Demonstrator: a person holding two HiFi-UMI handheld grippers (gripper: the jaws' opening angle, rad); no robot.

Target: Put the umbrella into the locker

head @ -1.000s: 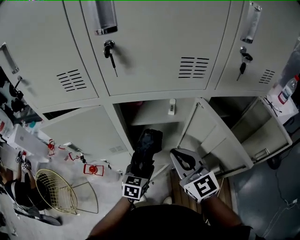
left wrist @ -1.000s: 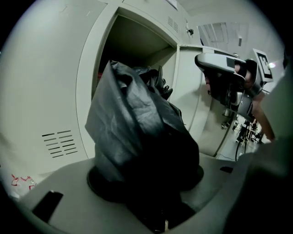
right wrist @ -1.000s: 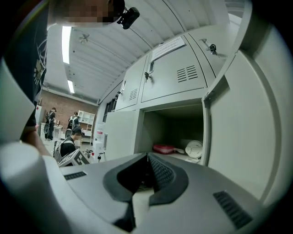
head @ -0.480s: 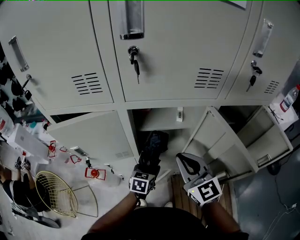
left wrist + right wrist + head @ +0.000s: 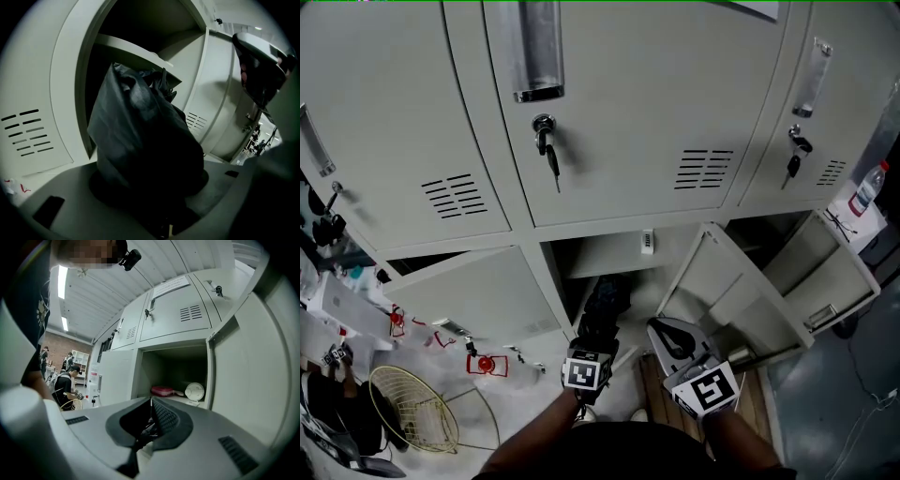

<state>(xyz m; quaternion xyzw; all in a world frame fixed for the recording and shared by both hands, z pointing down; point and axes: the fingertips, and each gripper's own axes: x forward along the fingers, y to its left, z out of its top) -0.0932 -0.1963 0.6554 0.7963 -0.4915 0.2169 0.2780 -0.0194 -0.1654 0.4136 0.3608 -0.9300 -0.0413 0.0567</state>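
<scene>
Between the jaws of the left gripper point(image 5: 151, 194) sits the umbrella point(image 5: 140, 131), a dark folded bundle of fabric. The jaws are clamped on its lower end. The bundle stands up out of them and leans toward the open locker point(image 5: 133, 52). In the head view the left gripper point(image 5: 594, 339) is right in front of the locker point(image 5: 602, 255), and the top of the umbrella point(image 5: 605, 298) is at the mouth of the locker, below its shelf. From these views I cannot tell whether the fabric touches the shelf.

Just right of the locker's mouth is the right gripper point(image 5: 667, 330). It is held level, its jaws are closed together and there is nothing between them. In its own view the tips of the right gripper point(image 5: 150, 405) meet in front of an open compartment that holds a pink thing point(image 5: 161, 391) and a white round thing point(image 5: 194, 391).

The locker's door point(image 5: 710, 286) is swung out to the right, beside the right gripper. Above the locker a key point(image 5: 547, 145) hangs in the lock of a closed door. Left of the locker, on the floor, is a wire basket point(image 5: 405, 401). Far to the right of it stands a bottle point(image 5: 867, 187).
</scene>
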